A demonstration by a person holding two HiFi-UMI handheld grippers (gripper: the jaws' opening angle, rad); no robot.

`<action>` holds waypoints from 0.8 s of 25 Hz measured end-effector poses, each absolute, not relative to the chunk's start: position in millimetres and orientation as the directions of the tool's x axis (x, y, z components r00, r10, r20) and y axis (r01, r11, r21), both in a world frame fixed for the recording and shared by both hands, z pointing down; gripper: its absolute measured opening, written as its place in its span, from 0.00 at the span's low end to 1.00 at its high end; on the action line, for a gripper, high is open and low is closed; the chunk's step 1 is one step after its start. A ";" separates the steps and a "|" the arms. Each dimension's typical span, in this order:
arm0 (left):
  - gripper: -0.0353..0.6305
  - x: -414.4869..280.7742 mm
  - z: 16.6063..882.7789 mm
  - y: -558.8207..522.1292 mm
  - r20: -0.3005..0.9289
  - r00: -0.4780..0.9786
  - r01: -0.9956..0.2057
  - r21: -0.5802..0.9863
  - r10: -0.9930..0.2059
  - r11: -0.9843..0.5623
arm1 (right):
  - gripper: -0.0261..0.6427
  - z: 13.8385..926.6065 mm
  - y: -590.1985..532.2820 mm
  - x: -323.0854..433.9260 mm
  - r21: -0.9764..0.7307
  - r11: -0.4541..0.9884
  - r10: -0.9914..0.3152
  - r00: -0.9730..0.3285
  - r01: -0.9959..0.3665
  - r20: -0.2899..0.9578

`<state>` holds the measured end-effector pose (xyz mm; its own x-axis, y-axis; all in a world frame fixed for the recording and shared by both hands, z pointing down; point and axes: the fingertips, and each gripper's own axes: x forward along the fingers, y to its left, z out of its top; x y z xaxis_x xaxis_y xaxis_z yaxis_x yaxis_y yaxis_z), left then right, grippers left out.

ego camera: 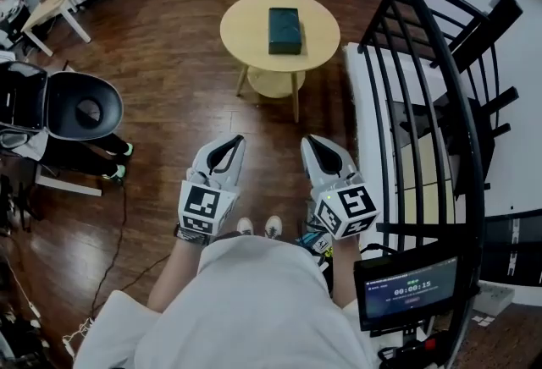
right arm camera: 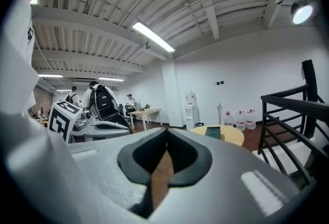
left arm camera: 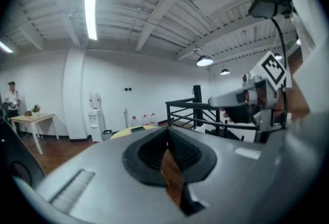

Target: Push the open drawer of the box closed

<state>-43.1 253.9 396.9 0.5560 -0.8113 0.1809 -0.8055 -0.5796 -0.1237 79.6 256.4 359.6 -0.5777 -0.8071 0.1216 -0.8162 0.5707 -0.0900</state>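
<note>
Left gripper (ego camera: 227, 145) and right gripper (ego camera: 315, 145) held side by side, jaws clenched on nothing.
I have both pointed toward the round tabletop (ego camera: 246, 33) well ahead, where the dark box (ego camera: 284, 30) lies with its long axis running away from me, between the two grippers and slightly nearer the right; its drawer I cannot make out from here.

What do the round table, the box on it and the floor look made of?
Round table: pale wood or laminate, matte, even yellowish top. Box: dark green, dull; material unclear. Floor: dark brown wood planks, glossy, visible seams and sheen.
</note>
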 end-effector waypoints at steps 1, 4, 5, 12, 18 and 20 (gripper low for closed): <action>0.06 -43.4 397.3 254.9 0.180 0.563 -0.799 -0.131 -0.807 -0.587 | 0.05 361.2 256.8 77.7 -0.090 0.564 -0.812 -0.571 -0.821 0.124; 0.06 -49.6 396.4 257.9 0.171 0.587 -0.776 -0.160 -0.791 -0.610 | 0.05 362.7 260.8 69.7 -0.054 0.539 -0.831 -0.541 -0.840 0.128; 0.06 -52.3 394.2 257.0 0.160 0.595 -0.770 -0.167 -0.788 -0.616 | 0.04 360.7 260.1 67.4 -0.032 0.534 -0.836 -0.533 -0.845 0.128; 0.06 -60.2 398.2 245.9 0.164 0.592 -0.777 -0.145 -0.789 -0.613 | 0.04 352.8 248.8 62.5 -0.010 0.528 -0.840 -0.524 -0.849 0.140; 0.06 -52.1 392.2 233.9 0.145 0.604 -0.770 -0.149 -0.784 -0.621 | 0.04 344.3 236.2 69.2 0.024 0.522 -0.846 -0.515 -0.852 0.138; 0.06 -50.7 390.0 230.9 0.140 0.609 -0.765 -0.154 -0.780 -0.625 | 0.04 341.5 233.2 68.5 0.026 0.523 -0.847 -0.516 -0.852 0.131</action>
